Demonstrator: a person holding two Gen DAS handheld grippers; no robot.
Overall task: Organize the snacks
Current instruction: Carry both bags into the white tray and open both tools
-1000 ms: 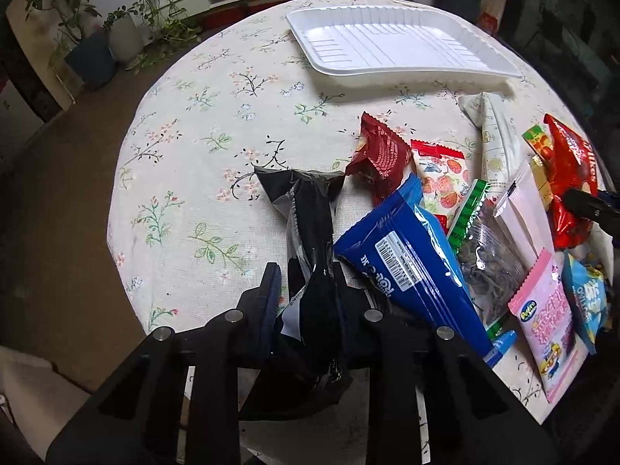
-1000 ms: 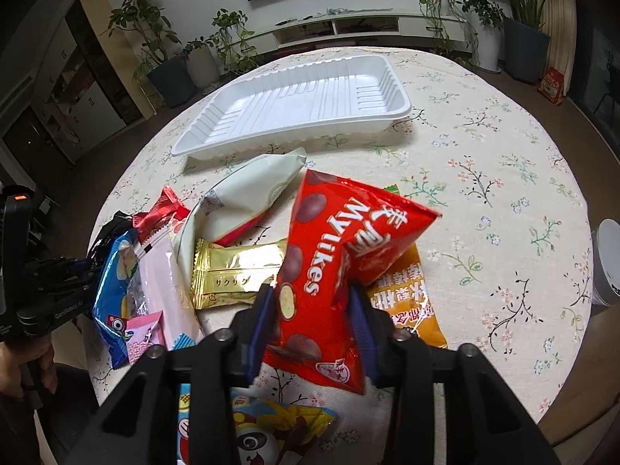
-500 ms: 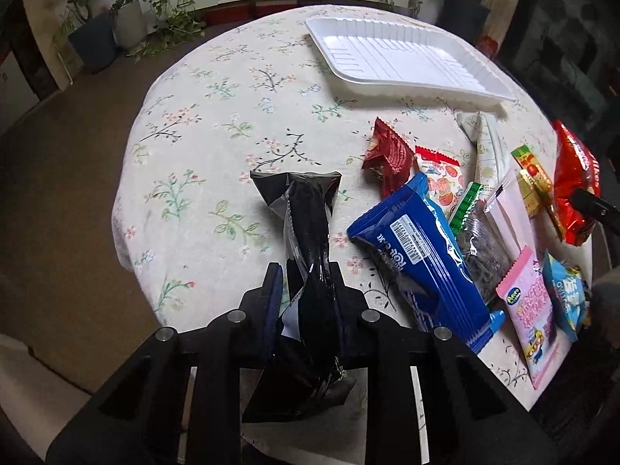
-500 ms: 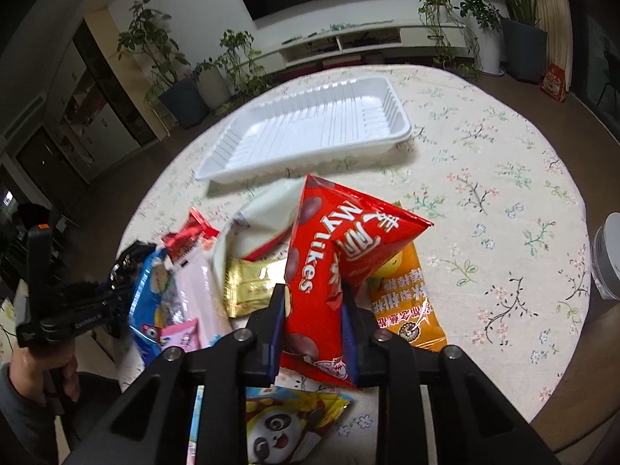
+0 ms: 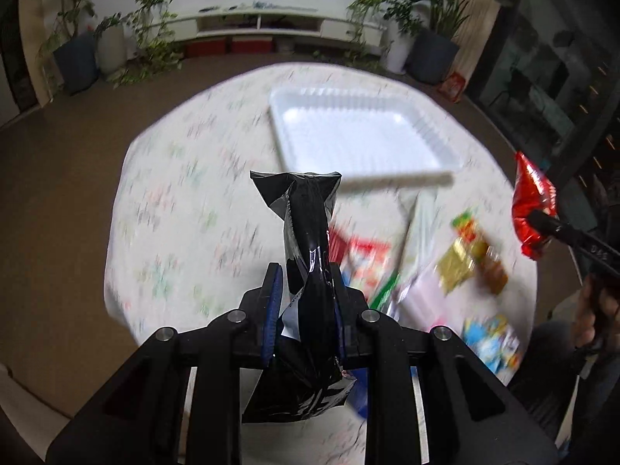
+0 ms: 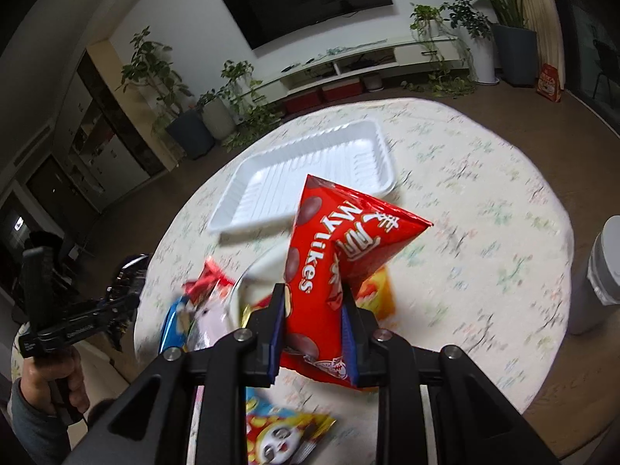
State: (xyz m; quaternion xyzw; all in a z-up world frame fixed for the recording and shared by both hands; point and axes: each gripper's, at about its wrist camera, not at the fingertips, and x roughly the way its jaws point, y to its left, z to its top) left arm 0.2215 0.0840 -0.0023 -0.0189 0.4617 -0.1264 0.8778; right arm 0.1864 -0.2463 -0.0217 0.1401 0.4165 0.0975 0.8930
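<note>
My left gripper point(image 5: 306, 286) is shut on a black snack packet point(image 5: 308, 232) and holds it up above the round floral table point(image 5: 174, 209). My right gripper point(image 6: 314, 302) is shut on a red Mylikes bag point(image 6: 333, 255), also lifted off the table; that bag shows at the right of the left wrist view point(image 5: 533, 209). The white tray point(image 5: 356, 135) lies empty at the table's far side, ahead of both grippers, and also shows in the right wrist view point(image 6: 310, 182). Several snack packets point(image 5: 465, 255) lie on the near right of the table.
A blue packet point(image 6: 174, 321), a panda packet point(image 6: 286, 434) and an orange packet point(image 6: 378, 294) lie under my right gripper. A white cylinder point(image 6: 596, 279) stands off the table's right edge. Potted plants and a TV shelf line the far wall.
Both grippers have risen and pulled back from the table, each lifting its packet. The table now looks smaller and blurred with motion, and the tray sits more centred ahead.
</note>
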